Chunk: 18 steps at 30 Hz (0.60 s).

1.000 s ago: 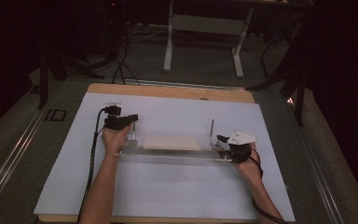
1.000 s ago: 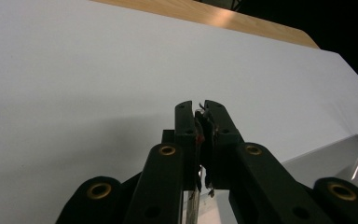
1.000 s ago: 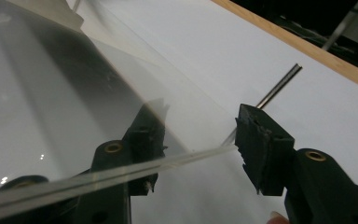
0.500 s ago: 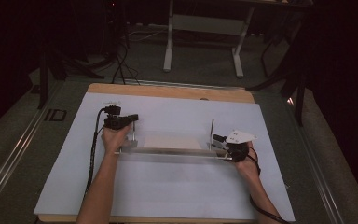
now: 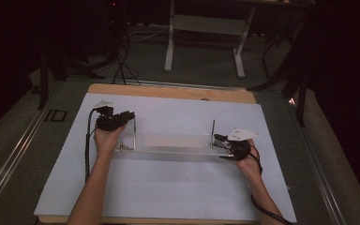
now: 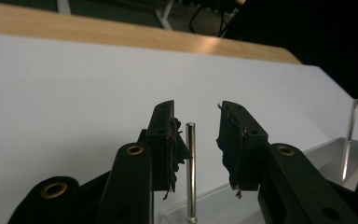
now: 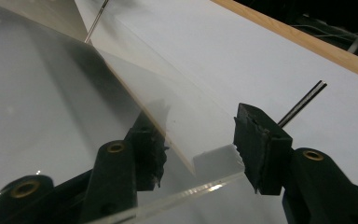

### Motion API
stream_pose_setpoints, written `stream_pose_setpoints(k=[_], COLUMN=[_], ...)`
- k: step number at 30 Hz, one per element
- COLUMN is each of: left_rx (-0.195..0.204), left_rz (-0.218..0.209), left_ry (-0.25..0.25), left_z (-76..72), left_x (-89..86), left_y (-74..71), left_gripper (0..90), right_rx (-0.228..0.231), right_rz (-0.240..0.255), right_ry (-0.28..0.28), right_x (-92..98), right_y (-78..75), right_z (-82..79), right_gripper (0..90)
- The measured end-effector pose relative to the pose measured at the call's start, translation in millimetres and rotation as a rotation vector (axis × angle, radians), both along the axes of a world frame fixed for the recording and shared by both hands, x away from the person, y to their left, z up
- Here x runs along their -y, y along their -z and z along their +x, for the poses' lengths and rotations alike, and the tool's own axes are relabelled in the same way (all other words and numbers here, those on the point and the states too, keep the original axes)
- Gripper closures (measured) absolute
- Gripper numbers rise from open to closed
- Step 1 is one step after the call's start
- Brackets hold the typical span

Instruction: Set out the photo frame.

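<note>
A long clear plate [image 5: 173, 149] lies across the white sheet, with a tan patch [image 5: 173, 140] in its middle and a thin metal pin upright at each end. My left gripper [image 6: 196, 135] is at the left pin [image 6: 191, 172]. Its jaws have just been opening, and the pin stands free between them, touching neither pad. In the high view this gripper [image 5: 127, 116] sits above the plate's left end. My right gripper [image 7: 198, 140] is at the plate's right end [image 7: 214, 156] with a pad against each long edge. The right pin [image 7: 303, 105] rises just beyond its right jaw.
The white sheet [image 5: 168, 192] covers most of a wooden table [image 5: 168, 91], with bare sheet in front of and behind the plate. Beyond the table's far edge stand a white metal frame [image 5: 204, 23] and dark stands with cables on the floor.
The left gripper's jaws have opened off the left pin, and that hand has drawn back a little to the left. The right hand and the plate have kept still.
</note>
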<state>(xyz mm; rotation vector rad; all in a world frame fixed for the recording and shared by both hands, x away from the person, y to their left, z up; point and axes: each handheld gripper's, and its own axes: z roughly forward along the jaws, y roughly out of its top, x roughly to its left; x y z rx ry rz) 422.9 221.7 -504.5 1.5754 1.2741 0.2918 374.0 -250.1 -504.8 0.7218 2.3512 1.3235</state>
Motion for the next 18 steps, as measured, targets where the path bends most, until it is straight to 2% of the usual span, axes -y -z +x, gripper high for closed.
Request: stream_pose_setpoints(k=[6, 10, 15, 18], left_rx=[0.043, 0.075, 0.074, 0.067], left_rz=[0.025, 0.057, 0.043, 0.028], left_ry=[0.032, 0.063, 0.056, 0.046], left_z=[-9.1, -21.2, -29.3, -29.5], left_x=[-3.4, -7.1, -15.6, -18.5], left_y=[-7.0, -7.9, -2.5, -0.7], left_gripper=[65.1, 64.0, 63.8, 63.8], right_rx=[-0.015, -0.02, -0.025, -0.024], right_rz=[0.001, 0.001, 0.009, 0.004], right_ry=[0.001, -0.003, -0.005, 0.014], right_x=[0.1, 0.1, 1.7, 1.8], right_y=[-2.2, -3.1, -1.4, 0.9], right_z=[2.2, 3.6, 5.8, 6.8], right_gripper=[51.4, 51.3, 48.6, 45.6])
